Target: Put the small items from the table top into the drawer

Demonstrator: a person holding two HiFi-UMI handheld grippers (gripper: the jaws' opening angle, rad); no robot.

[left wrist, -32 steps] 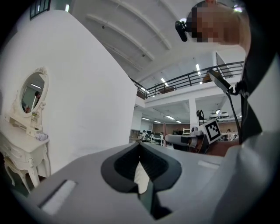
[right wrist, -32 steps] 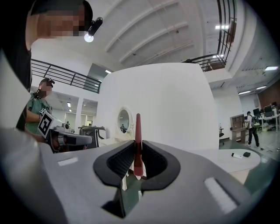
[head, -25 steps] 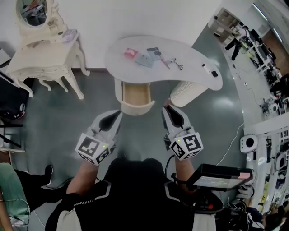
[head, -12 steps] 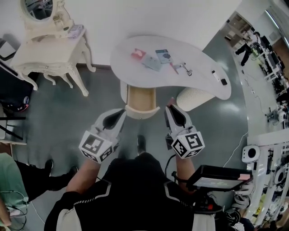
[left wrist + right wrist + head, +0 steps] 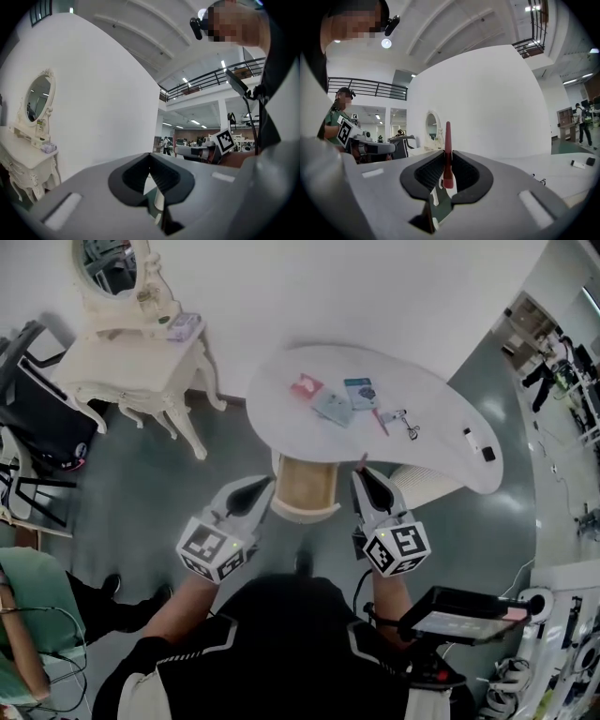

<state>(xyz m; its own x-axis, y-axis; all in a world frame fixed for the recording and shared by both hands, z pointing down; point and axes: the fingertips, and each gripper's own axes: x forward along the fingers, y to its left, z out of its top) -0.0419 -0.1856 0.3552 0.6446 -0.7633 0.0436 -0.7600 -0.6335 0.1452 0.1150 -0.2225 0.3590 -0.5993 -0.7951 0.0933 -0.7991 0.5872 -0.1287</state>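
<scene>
A white curved table (image 5: 441, 390) carries a red packet (image 5: 305, 386), a blue card (image 5: 360, 392), a grey packet (image 5: 333, 409), a pink pen (image 5: 380, 420), a small metal piece (image 5: 407, 424) and two small items (image 5: 478, 444) near its right end. Under it the wooden drawer (image 5: 303, 486) stands open. My right gripper (image 5: 362, 474) hangs just right of the drawer, shut on a thin red stick (image 5: 448, 150) that points upright between the jaws (image 5: 448, 157). My left gripper (image 5: 265, 486) hovers at the drawer's left edge; its jaws (image 5: 150, 157) are shut and hold nothing.
A cream dressing table with an oval mirror (image 5: 141, 362) stands at the left wall, a black chair (image 5: 37, 418) beside it. A white ribbed pedestal (image 5: 424, 486) holds up the table's right side. A person in green (image 5: 28, 615) sits at lower left.
The table and drawer have come nearer and shifted right in the head view. Both grippers now sit at the drawer's front corners. The red stick stays clamped.
</scene>
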